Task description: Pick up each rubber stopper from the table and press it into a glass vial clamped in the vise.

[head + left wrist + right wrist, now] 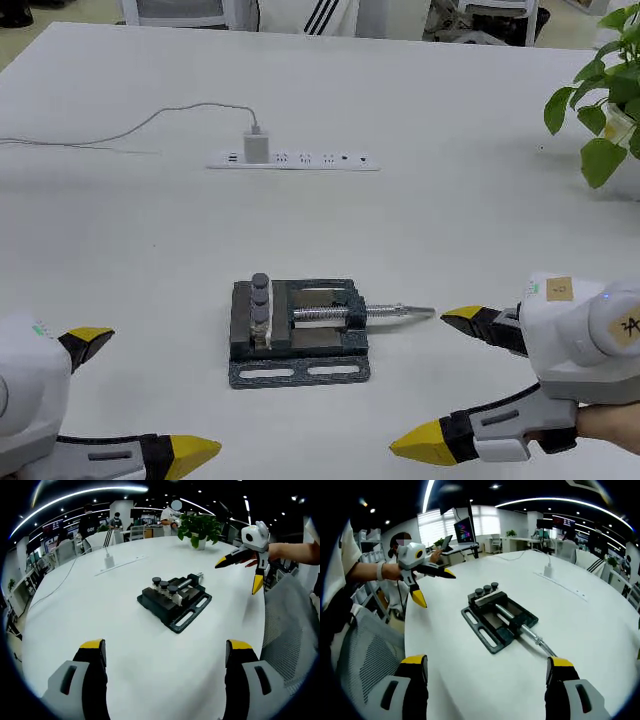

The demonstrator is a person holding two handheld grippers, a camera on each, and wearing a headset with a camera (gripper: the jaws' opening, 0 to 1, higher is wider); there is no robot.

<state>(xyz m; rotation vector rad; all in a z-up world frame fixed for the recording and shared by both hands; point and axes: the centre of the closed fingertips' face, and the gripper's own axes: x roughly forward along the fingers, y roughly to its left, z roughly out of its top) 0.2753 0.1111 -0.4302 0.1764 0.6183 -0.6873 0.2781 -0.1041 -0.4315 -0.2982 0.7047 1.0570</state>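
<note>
Head view: three vials (260, 318) stand in the vise (300, 352), each seemingly topped by a dark stopper (260, 281). My left gripper (143, 394) and right gripper (438, 380) have jaws spread, empty. Rubber is soft, glass fragile; I would pinch a stopper's sides

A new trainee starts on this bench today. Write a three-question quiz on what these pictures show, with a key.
1. True or false: the left gripper has its jaws shut.
2. How many stoppered glass vials stand clamped in the vise?
3. What lies on the table beyond the vise? A) a power strip with a white charger plugged in; B) a kettle; C) a toolbox.
Key: 1 false, the jaws stand wide open and empty; 2 three; 3 A.
</note>
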